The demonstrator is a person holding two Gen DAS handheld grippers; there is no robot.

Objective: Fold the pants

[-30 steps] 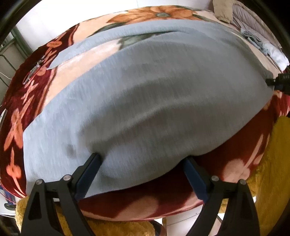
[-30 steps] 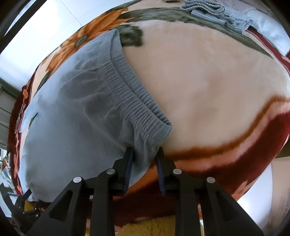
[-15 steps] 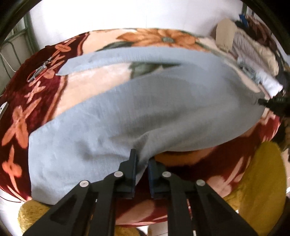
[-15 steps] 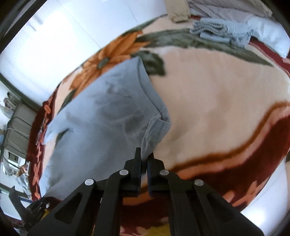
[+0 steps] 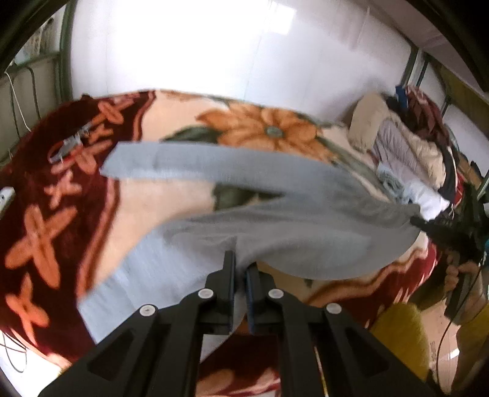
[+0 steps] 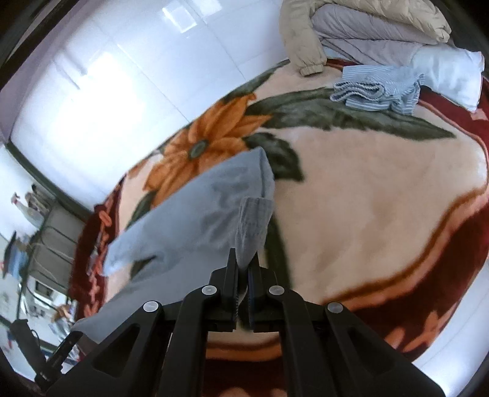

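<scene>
Grey pants lie across a flowered blanket on a bed, their near edge lifted off it. My left gripper is shut on the near edge of a leg, and the cloth hangs from its fingers. My right gripper is shut on the elastic waistband of the pants, raised above the blanket. In the left wrist view the right gripper shows at the far right, pinching the waist corner. The far leg stays flat on the bed.
A folded striped cloth, a white pillow and piled bedding lie at the head of the bed. A white tiled wall runs behind. A yellow fluffy thing sits beside the bed's near edge. A metal frame stands at left.
Both grippers went from open around the pants' near edge to shut on it. Both then rose, lifting the edge and waistband off the blanket.
</scene>
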